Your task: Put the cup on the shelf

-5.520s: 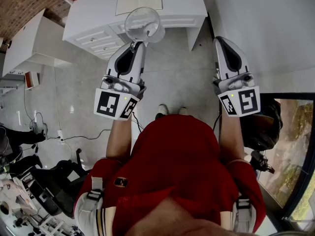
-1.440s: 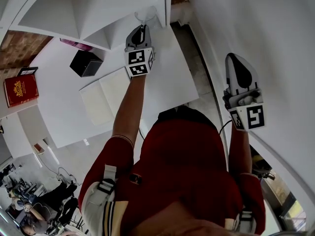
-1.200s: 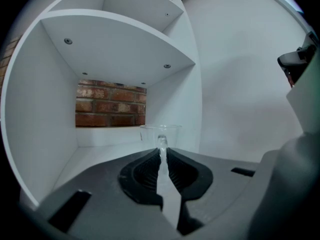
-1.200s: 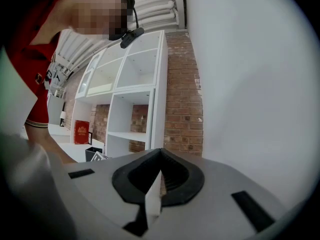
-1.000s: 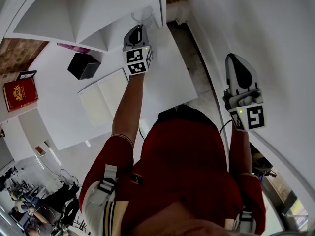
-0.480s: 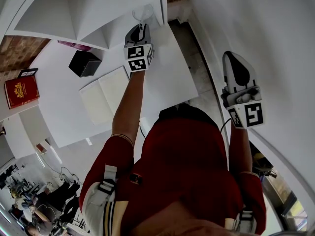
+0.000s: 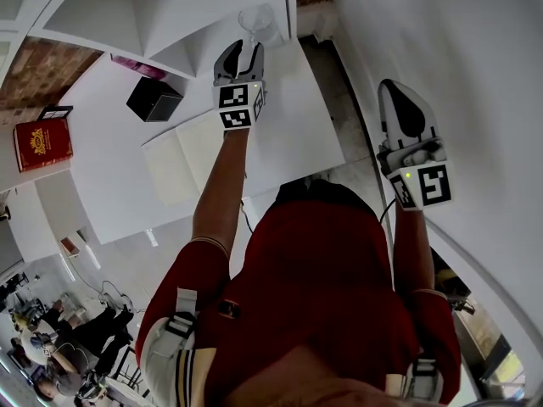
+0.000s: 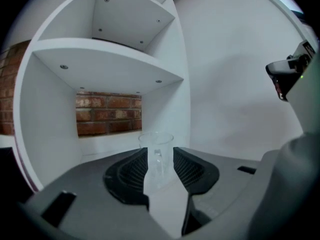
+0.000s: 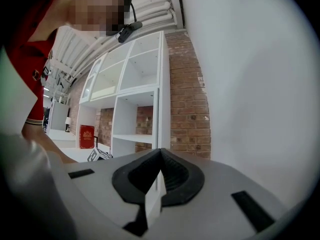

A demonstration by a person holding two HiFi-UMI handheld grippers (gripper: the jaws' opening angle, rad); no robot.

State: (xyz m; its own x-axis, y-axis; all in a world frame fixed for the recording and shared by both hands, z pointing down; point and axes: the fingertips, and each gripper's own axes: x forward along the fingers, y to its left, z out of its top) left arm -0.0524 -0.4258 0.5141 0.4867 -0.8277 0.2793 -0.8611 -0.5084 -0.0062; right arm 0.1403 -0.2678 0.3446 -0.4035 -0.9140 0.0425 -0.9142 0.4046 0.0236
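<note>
Head view: the left hand-held gripper (image 7: 240, 53) was raised to the shelf (image 7: 182, 11) with its jaws spread wide. The cup (image 7: 257, 22) stood upright just past their tips, in the bay at the shelf's right end, above the bench (image 7: 288, 134). The right hand-held gripper (image 7: 405, 117) hung well apart, by the wall.

Left gripper view: the cup (image 8: 157, 156) stood on the bay's floor in line with the gap, and both pads looked clear of it, though narrowly. The placing seemed done, so the step in hand was likely the withdrawal. That was best made straight back along the jaws' line, kept wide and level with no sideways swing, since a light cup would tip or skid at a graze. The cup was clear, thin-walled, straight-sided and empty, and hard to see against the white.

Right gripper view: the jaws met tip to tip on nothing, and the shelf showed far off
</note>
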